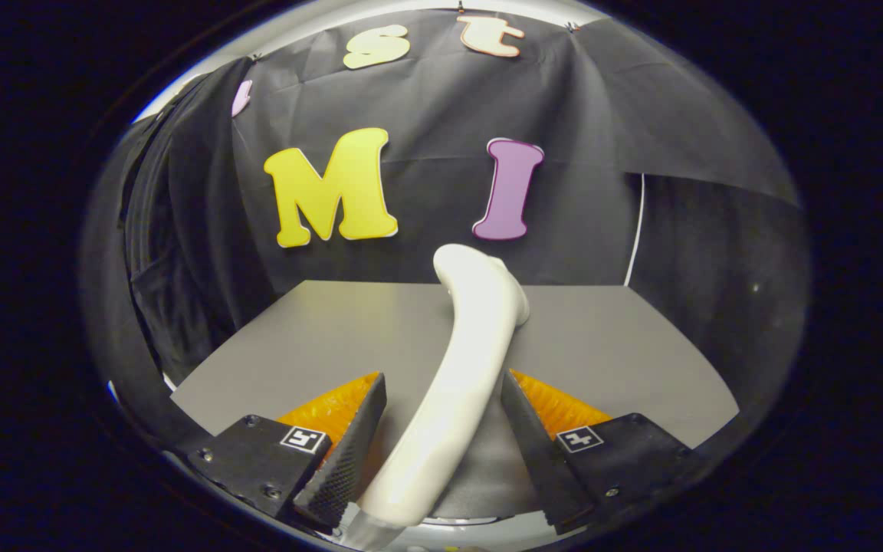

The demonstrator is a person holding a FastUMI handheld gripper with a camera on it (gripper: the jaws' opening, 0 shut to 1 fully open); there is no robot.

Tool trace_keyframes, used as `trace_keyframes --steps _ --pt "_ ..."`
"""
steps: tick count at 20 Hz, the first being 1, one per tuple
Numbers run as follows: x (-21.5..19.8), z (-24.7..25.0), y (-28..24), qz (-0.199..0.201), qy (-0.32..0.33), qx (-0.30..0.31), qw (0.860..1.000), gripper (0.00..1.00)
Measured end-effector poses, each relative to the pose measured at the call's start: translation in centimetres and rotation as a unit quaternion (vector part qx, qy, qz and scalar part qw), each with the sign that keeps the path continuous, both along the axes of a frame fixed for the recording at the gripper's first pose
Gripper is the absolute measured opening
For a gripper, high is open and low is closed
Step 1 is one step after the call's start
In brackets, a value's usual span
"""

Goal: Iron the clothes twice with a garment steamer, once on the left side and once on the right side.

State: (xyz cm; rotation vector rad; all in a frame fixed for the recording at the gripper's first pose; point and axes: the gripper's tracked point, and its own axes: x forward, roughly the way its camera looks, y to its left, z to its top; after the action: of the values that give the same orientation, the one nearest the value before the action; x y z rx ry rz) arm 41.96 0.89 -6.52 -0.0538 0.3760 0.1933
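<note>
A white garment steamer (pixel 461 360) lies lengthwise on the grey table (pixel 319 330). Its curved handle runs between my fingers and its head points away toward the black cloth wall. My gripper (pixel 442 376) is open around the handle. The right fingertip (pixel 514 395) sits close against the handle's side. A narrow gap shows between the handle and the left fingertip (pixel 371 399). The handle's near end drops out of sight low between the fingers, close to the left one.
The table top extends ahead and to both sides of the steamer, ending at the black cloth wall (pixel 426 115). A thin white cord (pixel 635 230) hangs down the wall at the table's far right corner. Dark folds of cloth hang at the left.
</note>
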Motion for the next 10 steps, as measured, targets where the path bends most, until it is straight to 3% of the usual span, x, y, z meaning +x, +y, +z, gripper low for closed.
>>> trace_keyframes --steps 3,4,7,10 --pt "0.08 0.15 0.02 0.005 -0.004 0.001 1.0 0.87" --pt "0.28 -0.09 0.05 0.004 -0.006 0.003 1.0 0.8" --pt "0.26 -0.05 0.16 -0.006 -0.016 0.029 0.999 0.78" --pt "-0.06 0.42 0.0 -0.007 -0.017 0.072 0.997 0.67"
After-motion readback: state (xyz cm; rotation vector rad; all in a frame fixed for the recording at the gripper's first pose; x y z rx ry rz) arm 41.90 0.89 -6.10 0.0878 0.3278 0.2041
